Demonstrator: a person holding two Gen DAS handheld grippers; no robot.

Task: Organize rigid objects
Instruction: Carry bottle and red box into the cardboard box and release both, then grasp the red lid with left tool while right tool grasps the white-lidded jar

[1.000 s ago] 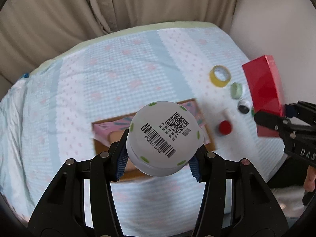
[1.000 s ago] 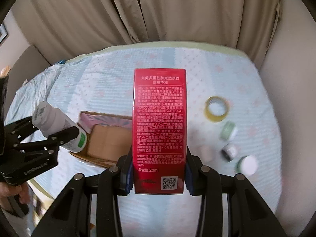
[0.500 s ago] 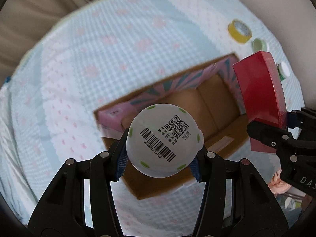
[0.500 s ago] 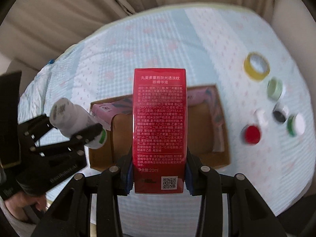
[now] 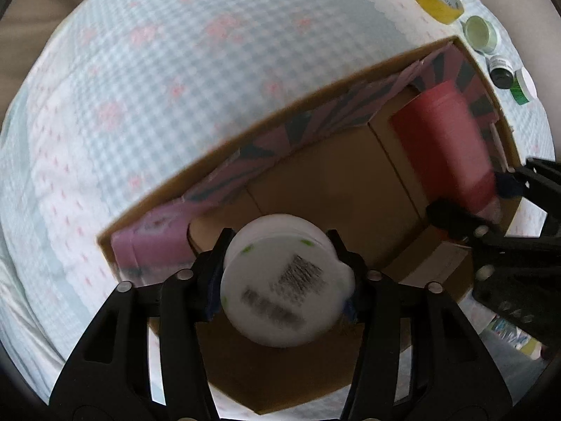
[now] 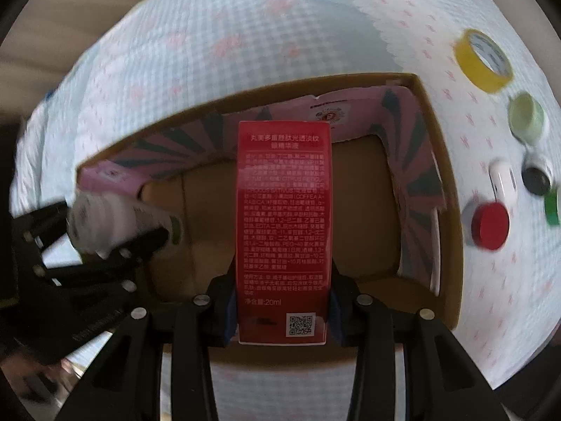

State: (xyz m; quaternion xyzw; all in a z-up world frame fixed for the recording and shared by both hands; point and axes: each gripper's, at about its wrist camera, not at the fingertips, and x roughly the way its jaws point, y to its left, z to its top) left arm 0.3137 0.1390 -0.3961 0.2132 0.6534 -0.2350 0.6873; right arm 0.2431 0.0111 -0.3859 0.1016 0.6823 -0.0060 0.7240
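Note:
My left gripper (image 5: 280,280) is shut on a white bottle (image 5: 284,280) with a barcode on its base, held low inside the left part of the open cardboard box (image 5: 315,80). My right gripper (image 6: 282,301) is shut on a tall red carton (image 6: 283,228) with white print, held inside the middle-right of the same box (image 6: 438,161). The red carton (image 5: 445,147) also shows in the left wrist view, and the white bottle (image 6: 115,224) in the right wrist view.
The box has a pink striped inner liner (image 6: 413,161) and sits on a checked cloth (image 5: 157,70). Right of the box lie a yellow tape roll (image 6: 484,59), a pale green jar (image 6: 526,115), a black-capped jar (image 6: 536,179), a red-capped jar (image 6: 489,224) and a small white item (image 6: 503,182).
Both grippers have moved forward and down with their loads, from above the box into it. The box now fills both views.

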